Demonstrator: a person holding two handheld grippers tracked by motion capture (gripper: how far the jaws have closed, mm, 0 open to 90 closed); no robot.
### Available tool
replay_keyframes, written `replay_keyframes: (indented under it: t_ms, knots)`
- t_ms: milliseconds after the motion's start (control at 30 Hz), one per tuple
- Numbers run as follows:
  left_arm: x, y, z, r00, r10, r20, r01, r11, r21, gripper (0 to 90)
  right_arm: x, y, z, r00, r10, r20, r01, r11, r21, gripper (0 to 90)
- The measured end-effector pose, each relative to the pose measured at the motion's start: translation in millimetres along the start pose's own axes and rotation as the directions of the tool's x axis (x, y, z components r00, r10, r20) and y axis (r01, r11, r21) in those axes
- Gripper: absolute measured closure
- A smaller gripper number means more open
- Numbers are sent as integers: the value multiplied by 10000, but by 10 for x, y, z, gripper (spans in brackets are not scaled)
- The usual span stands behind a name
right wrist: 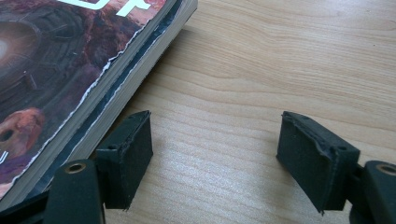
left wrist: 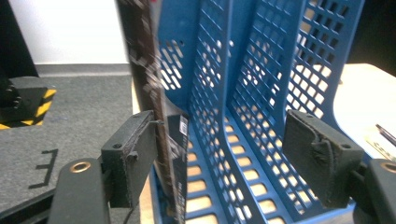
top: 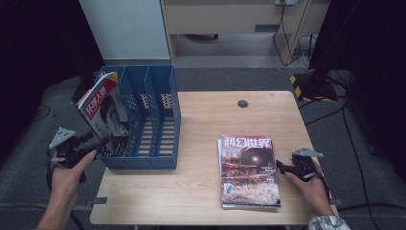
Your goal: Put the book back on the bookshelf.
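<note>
A blue three-slot file rack (top: 163,96) stands on the left of the wooden table (top: 201,120). A red-covered magazine (top: 103,108) stands in its leftmost slot, leaning left. My left gripper (top: 99,143) is at the rack's front left corner. In the left gripper view its jaws (left wrist: 219,135) stand open, with the magazine's edge (left wrist: 159,84) beside the left pad and the rack's dividers (left wrist: 280,56) between them. A stack of magazines (top: 249,170) lies flat on the right. My right gripper (top: 281,166) rests open on the table beside the stack's edge (right wrist: 70,60), with nothing between its fingers (right wrist: 215,130).
A round cable hole (top: 242,103) sits near the table's far edge. Behind the table stand a white cabinet (top: 127,28) and a black stand on a yellow-striped base (top: 306,86), with cables on the floor. Bare wood lies between rack and stack.
</note>
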State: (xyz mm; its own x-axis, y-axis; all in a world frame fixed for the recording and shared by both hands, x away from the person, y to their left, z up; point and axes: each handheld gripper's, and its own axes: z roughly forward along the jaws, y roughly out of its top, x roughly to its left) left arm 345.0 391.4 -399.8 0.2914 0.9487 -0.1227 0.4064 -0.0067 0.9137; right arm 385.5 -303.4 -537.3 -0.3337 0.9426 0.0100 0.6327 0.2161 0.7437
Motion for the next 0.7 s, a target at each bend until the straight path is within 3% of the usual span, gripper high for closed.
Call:
replay_keyframes:
  t_ms: [200, 467, 600, 700]
  knots:
    - [-109, -42, -3, 9989, 286, 365, -294, 9993, 212, 263, 1, 0, -1, 10000, -1, 4, 1, 10000, 5, 266]
    - [-410, -68, 115, 9896, 770, 1217, -832, 9955, 462, 244, 5, 0, -3, 10000, -15, 40, 15, 10000, 16, 267]
    - [-526, -66, 187, 9851, 957, 1427, -1042, 9931, 538, 242, 10, 31, -35, 9995, -266, 170, 266, 9996, -17, 311]
    - [-615, -61, 260, 9811, 1090, 1599, -1204, 9907, 633, 241, -5, 62, -113, 9992, -253, 295, 263, 9991, -335, 425]
